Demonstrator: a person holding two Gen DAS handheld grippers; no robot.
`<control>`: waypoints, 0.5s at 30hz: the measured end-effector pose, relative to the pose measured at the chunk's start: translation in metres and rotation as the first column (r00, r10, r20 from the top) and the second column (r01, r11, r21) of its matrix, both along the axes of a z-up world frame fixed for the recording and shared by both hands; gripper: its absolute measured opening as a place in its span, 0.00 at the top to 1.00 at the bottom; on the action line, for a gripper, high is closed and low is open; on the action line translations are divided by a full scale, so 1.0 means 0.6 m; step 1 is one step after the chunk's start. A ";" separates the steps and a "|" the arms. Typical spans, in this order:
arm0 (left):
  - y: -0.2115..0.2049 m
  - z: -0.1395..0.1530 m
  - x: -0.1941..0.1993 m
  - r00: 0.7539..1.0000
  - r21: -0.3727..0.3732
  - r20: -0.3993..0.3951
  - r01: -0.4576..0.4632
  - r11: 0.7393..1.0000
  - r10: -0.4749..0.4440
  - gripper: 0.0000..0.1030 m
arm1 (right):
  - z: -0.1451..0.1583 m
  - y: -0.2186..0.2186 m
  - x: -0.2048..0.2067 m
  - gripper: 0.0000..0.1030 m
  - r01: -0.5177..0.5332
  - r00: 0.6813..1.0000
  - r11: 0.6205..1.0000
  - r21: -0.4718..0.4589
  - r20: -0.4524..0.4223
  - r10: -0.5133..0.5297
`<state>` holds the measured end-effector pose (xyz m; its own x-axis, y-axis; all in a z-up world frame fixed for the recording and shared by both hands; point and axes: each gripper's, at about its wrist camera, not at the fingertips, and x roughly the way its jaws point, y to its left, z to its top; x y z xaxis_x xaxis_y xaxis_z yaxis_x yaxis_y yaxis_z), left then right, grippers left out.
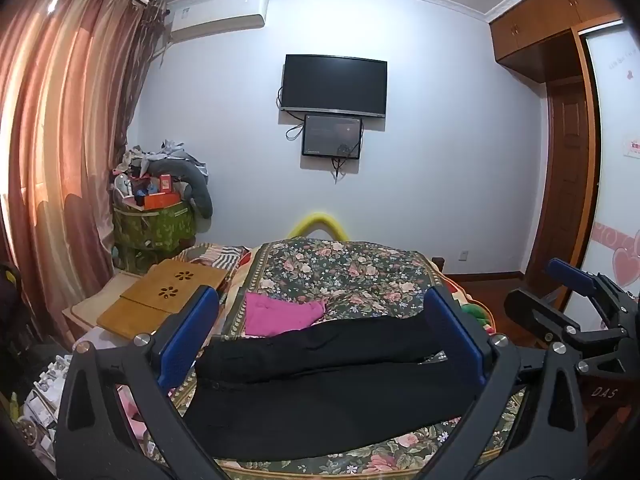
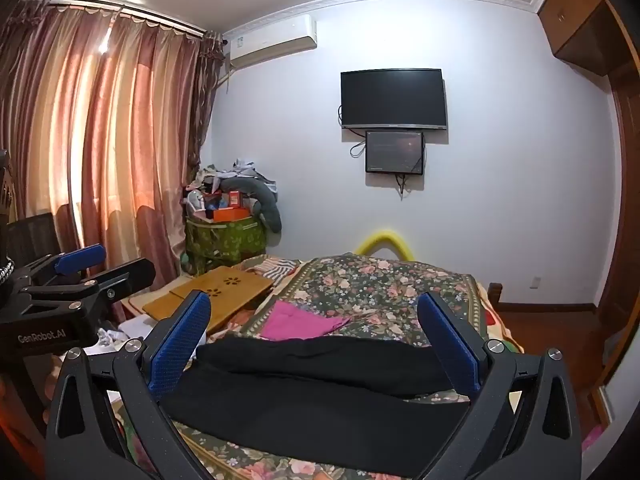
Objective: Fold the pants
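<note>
Black pants point(image 1: 332, 384) lie crosswise on the floral bedspread point(image 1: 352, 272), both legs stretched side by side; they show again in the right wrist view, pants point(image 2: 320, 392). My left gripper point(image 1: 322, 320) hovers above them, wide open, blue pads apart, nothing between them. My right gripper point(image 2: 314, 320) is likewise open above the pants and appears at the right edge of the left view, right gripper point(image 1: 576, 300). The left gripper point(image 2: 80, 272) shows at the left edge of the right view. Neither touches the cloth.
A pink garment point(image 1: 280, 314) lies on the bed just beyond the pants. A wooden lap tray point(image 1: 168, 296) sits at the bed's left side, with clutter below it. A green bin point(image 1: 154, 228) heaped with things stands by the curtain. A wardrobe point(image 1: 568, 160) lines the right wall.
</note>
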<state>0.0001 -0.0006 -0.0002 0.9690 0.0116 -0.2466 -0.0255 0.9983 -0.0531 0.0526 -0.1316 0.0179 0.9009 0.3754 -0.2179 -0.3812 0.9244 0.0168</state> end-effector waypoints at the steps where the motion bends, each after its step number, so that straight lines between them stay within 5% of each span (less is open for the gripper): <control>1: -0.001 0.000 0.000 1.000 0.003 -0.002 -0.002 1.000 0.002 0.00 | 0.001 0.001 -0.003 0.00 -0.002 1.000 1.000 0.002 -0.001 0.002; 3: -0.027 -0.001 0.006 1.000 0.045 -0.014 0.003 0.999 -0.002 0.00 | 0.003 0.003 -0.013 0.00 -0.006 1.000 1.000 0.007 -0.003 0.006; 6: -0.006 -0.005 0.009 1.000 -0.019 -0.009 0.004 1.000 -0.004 0.00 | -0.003 0.005 0.000 0.00 0.005 1.000 1.000 -0.017 -0.003 -0.005; 15: 0.008 0.000 0.006 1.000 -0.029 -0.009 0.003 1.000 -0.003 0.00 | 0.001 -0.009 0.007 0.00 0.019 1.000 1.000 -0.006 -0.015 -0.019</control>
